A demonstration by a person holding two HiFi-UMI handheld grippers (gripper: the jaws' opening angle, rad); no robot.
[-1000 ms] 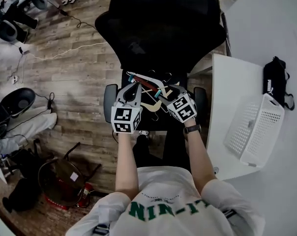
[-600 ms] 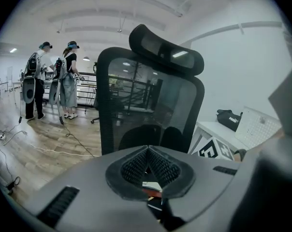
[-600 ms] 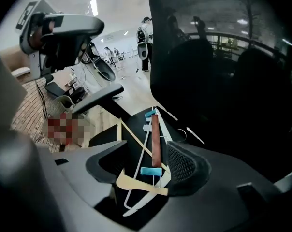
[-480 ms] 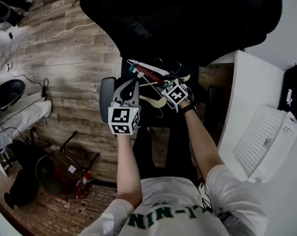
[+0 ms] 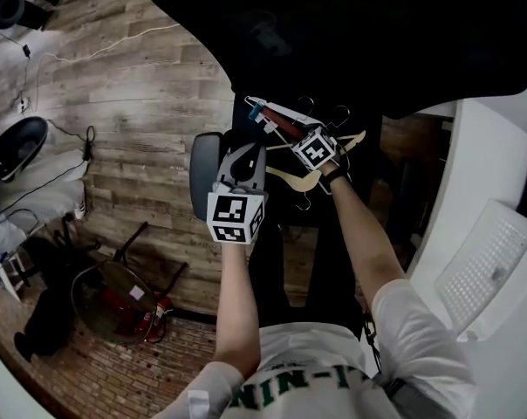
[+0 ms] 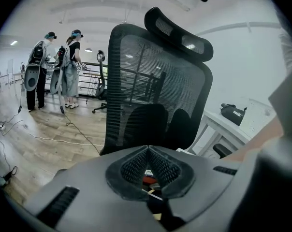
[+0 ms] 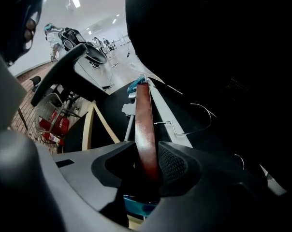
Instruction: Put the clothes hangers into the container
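**Right gripper clamps a brown hanger on the chair seat; the left is closed and empty**

A black office chair [image 5: 333, 33] fills the upper part of the head view and stands on a wooden plank floor [image 5: 133, 103]. To the right runs a white table [image 5: 495, 138], and on it lies the container [image 5: 490, 269], a white perforated basket, well apart from both grippers.

The clothes hangers [image 5: 291, 147] lie in a loose heap on the dark chair seat, none of them in the container. Among them are a brown hanger [image 7: 145, 124] of dark reddish wood, a pale wooden hanger [image 5: 290, 179] beside it, and thin wire hooks [image 7: 199, 120] off to the right.

The right gripper [image 7: 146, 153] points steeply down into the heap. Its jaws have just been closing, and the brown hanger stands between them with the pads pressed against its bar; a teal end [image 7: 135, 86] shows at the far tip of that hanger.

The left gripper [image 6: 147, 149] hovers just beside the heap, above the seat's near edge. Its jaws are closed tip to tip with nothing between them, and the chair's mesh back rises ahead of it.
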